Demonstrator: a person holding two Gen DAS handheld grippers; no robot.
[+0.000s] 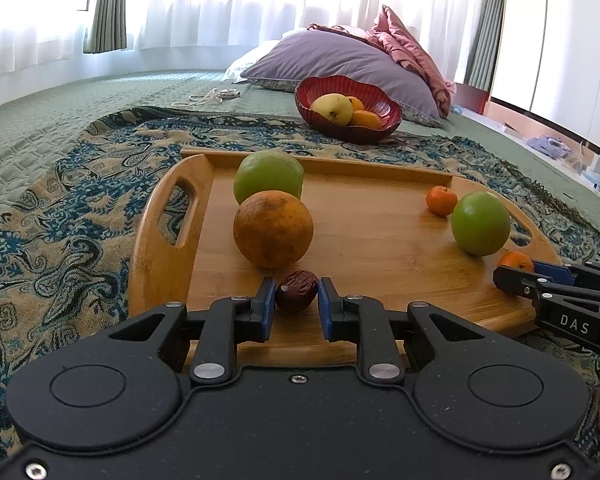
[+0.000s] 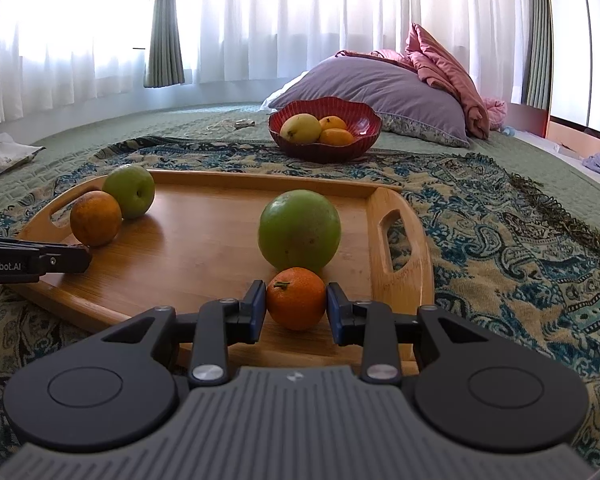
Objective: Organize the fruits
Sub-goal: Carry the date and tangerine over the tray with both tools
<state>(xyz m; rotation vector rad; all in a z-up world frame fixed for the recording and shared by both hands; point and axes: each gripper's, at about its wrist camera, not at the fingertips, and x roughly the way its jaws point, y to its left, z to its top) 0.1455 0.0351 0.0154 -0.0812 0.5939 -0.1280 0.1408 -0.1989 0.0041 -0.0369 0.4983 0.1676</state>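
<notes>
A wooden tray (image 1: pixel 380 264) (image 2: pixel 204 240) lies on a patterned cloth. My left gripper (image 1: pixel 297 300) is shut on a dark red date (image 1: pixel 297 291) at the tray's near edge. Behind it sit a large orange (image 1: pixel 273 229) (image 2: pixel 95 218) and a green apple (image 1: pixel 268 176) (image 2: pixel 130 191). My right gripper (image 2: pixel 296 304) is shut on a small mandarin (image 2: pixel 296 298) (image 1: pixel 515 261), resting on the tray in front of a second green apple (image 2: pixel 299 230) (image 1: pixel 480 223). Another small mandarin (image 1: pixel 441 200) lies farther back. A red bowl (image 1: pixel 348 110) (image 2: pixel 324 128) behind the tray holds a yellow fruit and oranges.
The patterned cloth (image 2: pixel 500 240) covers a green quilted bedspread (image 1: pixel 40 128). A purple pillow (image 2: pixel 384 88) with a pink cloth on it lies behind the bowl. A white cable (image 1: pixel 204 98) lies at the back left. Crumpled paper (image 2: pixel 8 152) lies at the far left.
</notes>
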